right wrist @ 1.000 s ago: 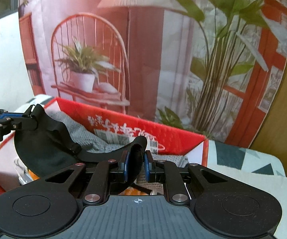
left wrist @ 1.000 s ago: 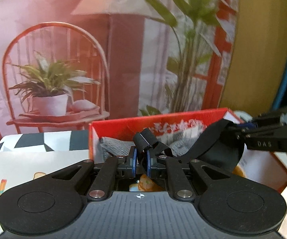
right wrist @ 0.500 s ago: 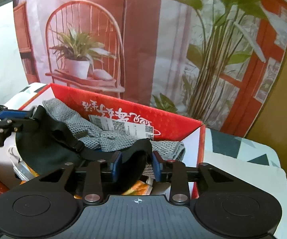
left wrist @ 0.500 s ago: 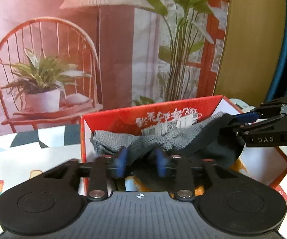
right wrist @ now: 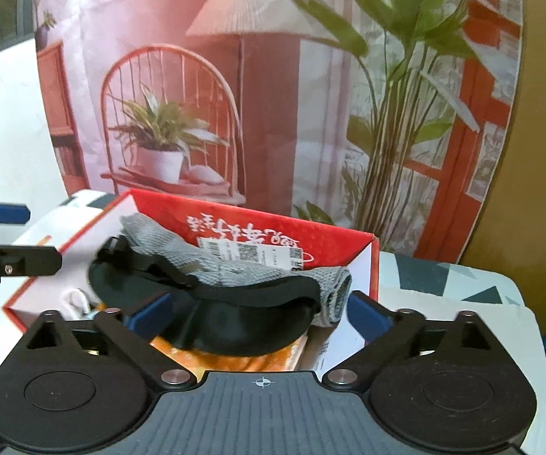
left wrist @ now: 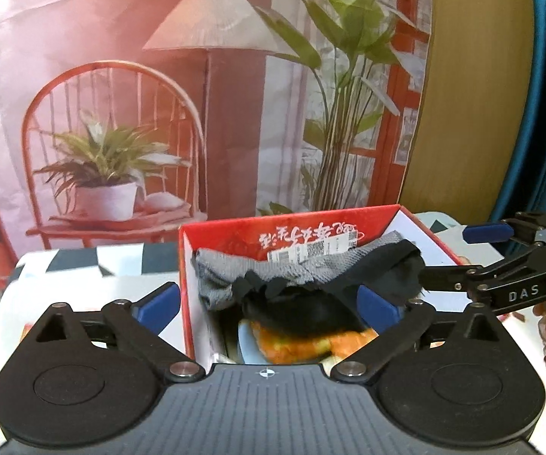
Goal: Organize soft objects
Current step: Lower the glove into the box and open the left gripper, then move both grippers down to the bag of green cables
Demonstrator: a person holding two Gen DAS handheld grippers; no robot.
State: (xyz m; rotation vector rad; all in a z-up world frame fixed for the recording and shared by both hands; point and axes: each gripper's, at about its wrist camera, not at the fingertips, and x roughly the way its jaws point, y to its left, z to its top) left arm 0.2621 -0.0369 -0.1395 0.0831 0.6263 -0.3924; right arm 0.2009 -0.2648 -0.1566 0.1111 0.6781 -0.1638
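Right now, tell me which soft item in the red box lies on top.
The black fabric piece: it drapes over the grey knitted cloth, which sits beneath it against the red box's back wall.

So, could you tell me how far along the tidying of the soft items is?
Done: the black eye mask lies in the red box on the grey cloth. In hand: nothing; the left tongs and right tongs have just been opening, jaws wide, gripping nothing. Left: no other soft items are in view.
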